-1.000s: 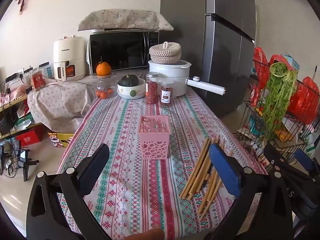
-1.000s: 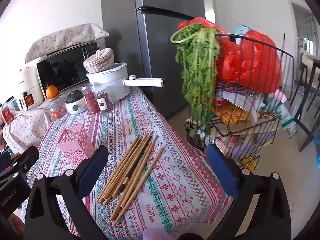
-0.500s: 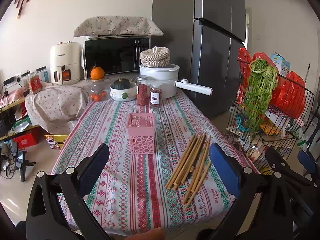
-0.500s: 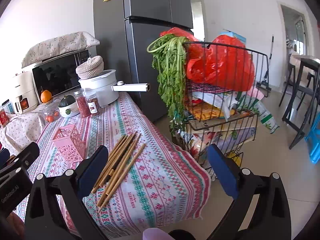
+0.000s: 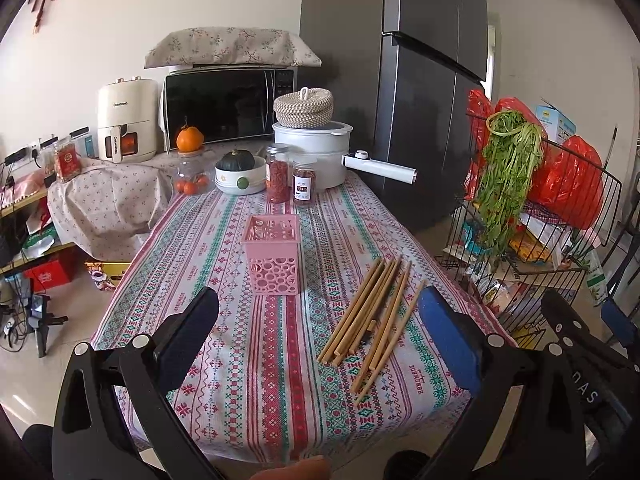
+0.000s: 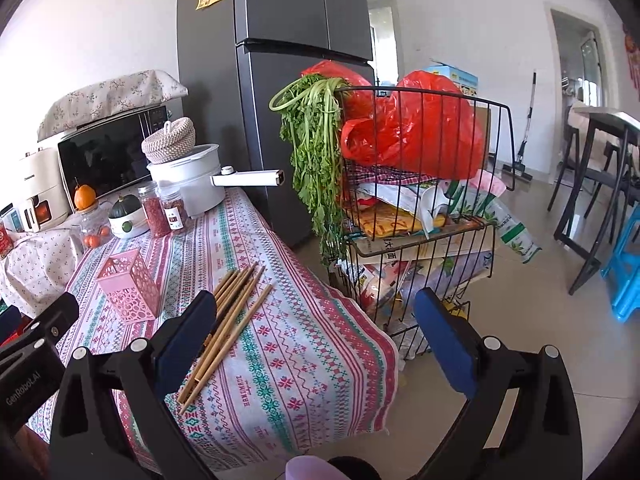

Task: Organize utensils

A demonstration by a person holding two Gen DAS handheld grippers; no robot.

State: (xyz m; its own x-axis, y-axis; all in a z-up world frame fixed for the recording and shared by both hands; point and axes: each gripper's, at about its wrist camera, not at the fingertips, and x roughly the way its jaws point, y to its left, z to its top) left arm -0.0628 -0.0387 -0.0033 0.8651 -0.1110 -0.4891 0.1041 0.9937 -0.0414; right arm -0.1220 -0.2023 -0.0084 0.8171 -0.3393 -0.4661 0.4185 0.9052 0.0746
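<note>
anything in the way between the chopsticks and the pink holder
Nothing visible. The chopsticks lie loose on the tablecloth, the pink holder stands apart to their left, and only bare cloth shows between them.

Bright daylight fills my views, glaring beyond the fridge [image 6: 280, 60]; both are sharp, with fisheye bending and dark corners around it.
</note>
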